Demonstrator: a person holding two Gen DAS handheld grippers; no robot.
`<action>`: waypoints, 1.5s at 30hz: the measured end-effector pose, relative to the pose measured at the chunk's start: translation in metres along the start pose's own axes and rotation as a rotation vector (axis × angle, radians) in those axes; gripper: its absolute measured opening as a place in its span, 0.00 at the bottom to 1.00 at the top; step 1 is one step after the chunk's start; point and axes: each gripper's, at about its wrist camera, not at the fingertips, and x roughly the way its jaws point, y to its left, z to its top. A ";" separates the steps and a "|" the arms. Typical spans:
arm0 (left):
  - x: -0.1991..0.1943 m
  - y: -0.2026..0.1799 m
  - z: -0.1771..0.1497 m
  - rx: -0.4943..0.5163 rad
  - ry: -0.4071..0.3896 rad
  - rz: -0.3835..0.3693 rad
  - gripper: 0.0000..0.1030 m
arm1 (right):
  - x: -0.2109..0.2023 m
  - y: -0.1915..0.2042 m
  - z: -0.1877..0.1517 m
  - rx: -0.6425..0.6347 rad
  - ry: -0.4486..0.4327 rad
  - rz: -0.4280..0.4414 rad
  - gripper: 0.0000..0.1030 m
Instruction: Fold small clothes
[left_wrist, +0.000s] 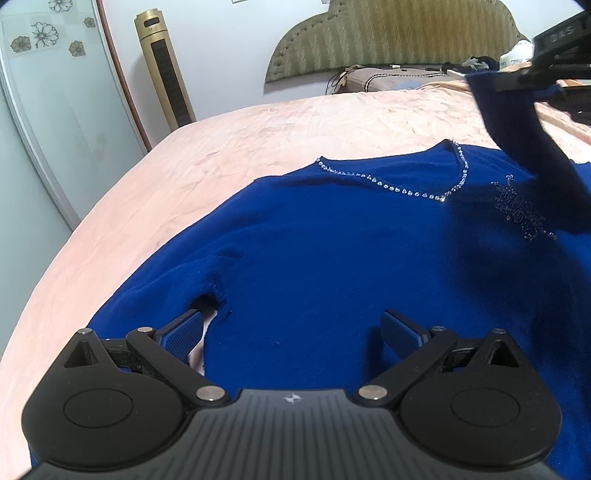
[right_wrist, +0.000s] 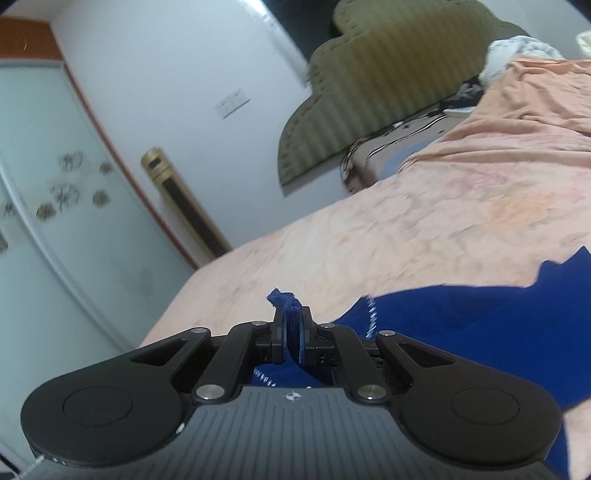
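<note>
Blue sweater (left_wrist: 332, 240) spread flat on pink bedspread (left_wrist: 166, 177), ahead of and beneath left gripper (left_wrist: 291, 332), held wide open, nothing gripped. Sleeve (right_wrist: 286, 301) pinched in closed right gripper (right_wrist: 293, 332), raised, likely for folding across body.

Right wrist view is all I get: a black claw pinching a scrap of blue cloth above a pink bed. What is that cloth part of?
Observer: A royal-blue knit sweater with a rhinestone-trimmed V-neck, lying flat on the pink bedspread.
Operator: Which part is the right claw lifting?
Observer: A strip at the sweater's far right side, raised off the bed; it looks like a sleeve.
Operator: And the other claw?
Observer: The left claw is open, its blue pads apart above the sweater's near edge, gripping nothing.
</note>
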 end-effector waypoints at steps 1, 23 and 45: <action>0.000 0.001 0.000 0.000 0.002 0.002 1.00 | 0.003 0.005 -0.004 -0.013 0.011 0.000 0.09; 0.004 0.030 -0.009 -0.048 0.029 0.030 1.00 | 0.067 0.066 -0.041 0.041 0.219 0.161 0.09; 0.010 0.041 -0.015 -0.080 0.062 0.043 1.00 | 0.116 0.105 -0.077 0.067 0.358 0.224 0.09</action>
